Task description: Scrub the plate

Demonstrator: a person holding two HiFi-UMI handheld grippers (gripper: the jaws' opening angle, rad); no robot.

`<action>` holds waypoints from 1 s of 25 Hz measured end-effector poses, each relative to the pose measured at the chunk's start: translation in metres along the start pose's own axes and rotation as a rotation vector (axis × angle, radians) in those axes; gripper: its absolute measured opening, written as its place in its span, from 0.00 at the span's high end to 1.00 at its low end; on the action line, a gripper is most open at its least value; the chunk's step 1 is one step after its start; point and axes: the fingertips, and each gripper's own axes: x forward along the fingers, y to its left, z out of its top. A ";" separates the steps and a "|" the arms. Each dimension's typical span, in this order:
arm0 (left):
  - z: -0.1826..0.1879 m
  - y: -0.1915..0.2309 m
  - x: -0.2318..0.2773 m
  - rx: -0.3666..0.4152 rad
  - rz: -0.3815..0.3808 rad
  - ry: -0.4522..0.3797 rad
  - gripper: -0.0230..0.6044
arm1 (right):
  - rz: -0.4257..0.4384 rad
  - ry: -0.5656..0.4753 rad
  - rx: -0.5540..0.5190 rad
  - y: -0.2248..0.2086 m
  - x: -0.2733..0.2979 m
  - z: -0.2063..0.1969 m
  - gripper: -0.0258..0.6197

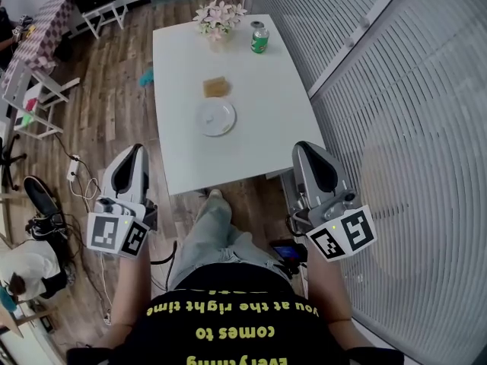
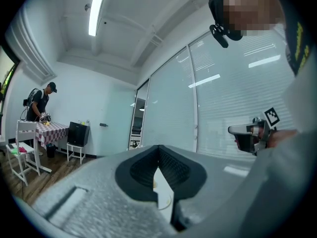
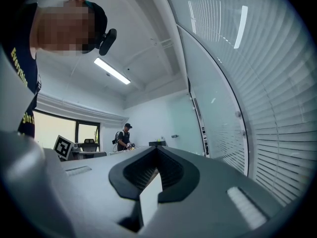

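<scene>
The white bench [image 1: 274, 128] is carrying four items. A round white plate [image 1: 216, 118] is lying flat near the middle of the bench, slightly toward the near edge, with its face pointing up. Because it is round, it is showing no long axis. A brown rectangular sponge [image 1: 216, 87] is lying just beyond the plate toward the far edge, not touching it, with its long axis running across the bench, parallel to the far edge.

A green drink can [image 1: 260, 38] is standing upright near the far right corner; its contents cannot be seen. A bunch of pink and white flowers [image 1: 219, 17] is sitting in a vase at the far edge, just beside the can.

The left gripper [image 1: 135, 150] is hovering off the near left corner, over the wooden floor [image 1: 114, 97]. Its fingers [image 2: 181, 170] are pressing together with nothing between them. The right gripper [image 1: 308, 149] is hovering at the near right corner, and its fingers [image 3: 173, 170] are likewise meeting on nothing. Both grippers are well apart from the plate.
</scene>
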 end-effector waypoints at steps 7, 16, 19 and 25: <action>0.005 0.005 0.029 -0.006 -0.002 0.006 0.96 | 0.013 0.017 0.023 -0.020 0.025 -0.005 0.95; 0.012 0.035 0.068 0.009 0.034 0.013 0.96 | 0.038 -0.001 0.031 -0.040 0.075 0.001 0.95; 0.011 0.043 0.090 0.005 0.031 0.015 0.96 | 0.030 -0.001 0.036 -0.054 0.092 0.001 0.95; 0.010 0.065 0.122 -0.004 0.028 0.033 0.96 | 0.031 0.012 0.044 -0.068 0.131 -0.003 0.95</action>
